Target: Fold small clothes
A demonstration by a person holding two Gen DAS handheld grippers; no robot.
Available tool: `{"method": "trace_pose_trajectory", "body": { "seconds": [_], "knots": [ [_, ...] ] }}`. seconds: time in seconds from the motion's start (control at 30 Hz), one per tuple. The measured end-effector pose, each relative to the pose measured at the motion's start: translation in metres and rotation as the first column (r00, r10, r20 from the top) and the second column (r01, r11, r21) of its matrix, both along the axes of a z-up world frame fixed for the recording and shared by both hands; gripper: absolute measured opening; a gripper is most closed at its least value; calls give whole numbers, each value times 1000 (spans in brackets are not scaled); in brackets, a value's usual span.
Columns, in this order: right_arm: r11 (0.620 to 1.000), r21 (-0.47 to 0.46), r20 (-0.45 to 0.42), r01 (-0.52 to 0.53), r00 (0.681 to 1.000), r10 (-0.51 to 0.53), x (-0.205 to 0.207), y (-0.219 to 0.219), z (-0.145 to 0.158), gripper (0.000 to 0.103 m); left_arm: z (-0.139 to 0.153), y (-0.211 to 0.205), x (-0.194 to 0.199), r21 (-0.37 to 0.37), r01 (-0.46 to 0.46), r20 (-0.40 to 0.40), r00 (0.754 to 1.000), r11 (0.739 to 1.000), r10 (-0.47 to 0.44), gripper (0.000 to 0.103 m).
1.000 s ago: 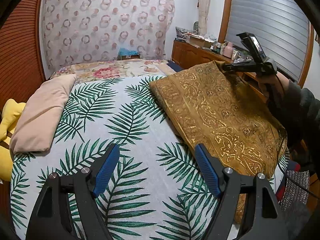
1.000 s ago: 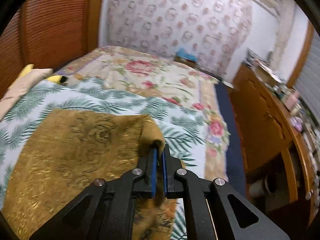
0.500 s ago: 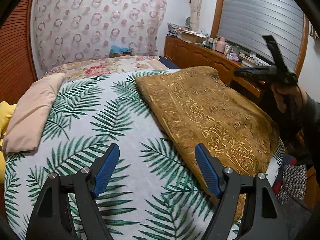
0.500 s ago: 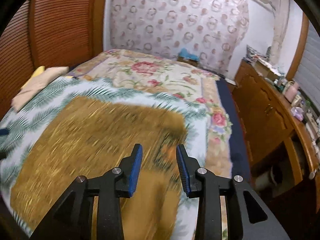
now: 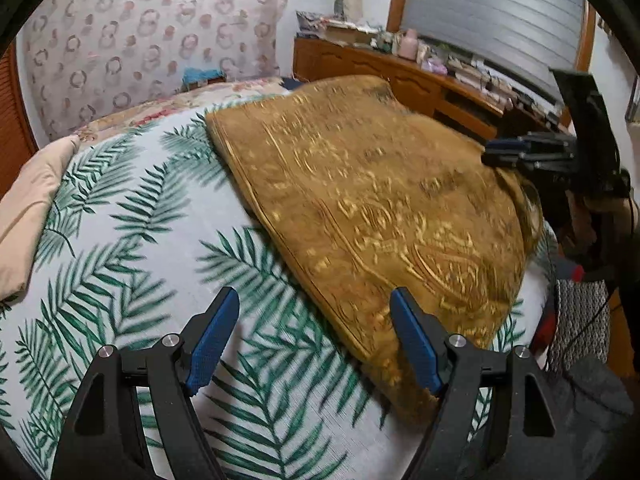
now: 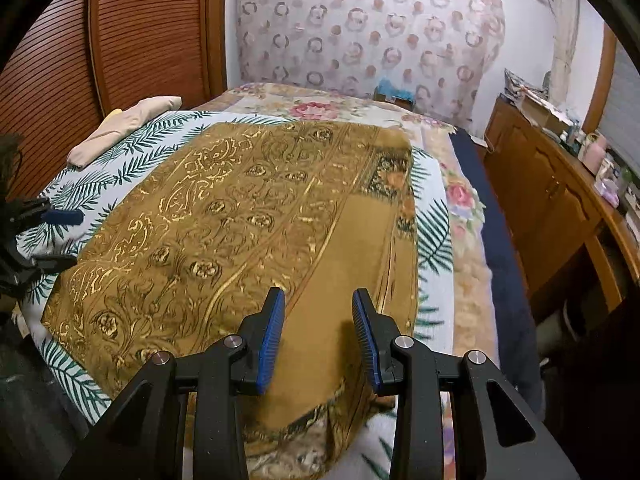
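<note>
Gold-patterned brown cloth (image 5: 372, 208) lying flat on the palm-leaf bedspread (image 5: 132, 240), just right of the left tool (image 5: 316, 340), gaping wide, gripping nothing. Right tool (image 5: 504, 150) hovering past the cloth's far edge.

Right tool (image 6: 318, 330) parted, empty, having just opened over the cloth (image 6: 240, 224). Risking pinching bedspread along with a cloth corner. No readable writing.

The bed (image 6: 436, 184) wears a palm-leaf sheet (image 5: 132, 240). A golden patterned cloth (image 6: 248, 220) lies spread on it. A beige pillow (image 5: 28, 208) rests near its edge.
</note>
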State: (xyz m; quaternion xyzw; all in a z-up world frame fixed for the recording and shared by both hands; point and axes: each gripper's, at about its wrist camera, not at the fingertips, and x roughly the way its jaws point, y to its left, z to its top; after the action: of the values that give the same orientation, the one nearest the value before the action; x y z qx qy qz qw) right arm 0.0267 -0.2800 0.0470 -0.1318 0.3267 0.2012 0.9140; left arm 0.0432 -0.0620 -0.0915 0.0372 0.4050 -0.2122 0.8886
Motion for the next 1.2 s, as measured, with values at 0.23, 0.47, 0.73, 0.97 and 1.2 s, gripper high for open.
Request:
{"method": "trace_pose_trajectory", "body": {
  "seconds": [0.23,0.47,0.73,0.97,1.2],
  "knots": [
    [1000,-5,-5,21,1000,-21,6,-10,-14,36,-5,-4,-12,9,18,-29,999,1000,-17,76],
    [1000,6,12,25,1000,-25,1,-5,-10,37,-3,-10,-24,-24,67,-47,997,998,-68,51],
    [999,22,25,-40,999,40,-15,13,-9,57,-1,-12,-31,-73,141,-93,985,987,-148,14],
    [993,34,-12,-116,993,116,-27,26,-14,57,36,-14,-31,-144,167,-3,986,975,-170,4],
    [983,75,-8,-166,986,167,-40,21,-2,61,87,-20,1,-210,156,121,984,965,-132,3]
  ]
}}
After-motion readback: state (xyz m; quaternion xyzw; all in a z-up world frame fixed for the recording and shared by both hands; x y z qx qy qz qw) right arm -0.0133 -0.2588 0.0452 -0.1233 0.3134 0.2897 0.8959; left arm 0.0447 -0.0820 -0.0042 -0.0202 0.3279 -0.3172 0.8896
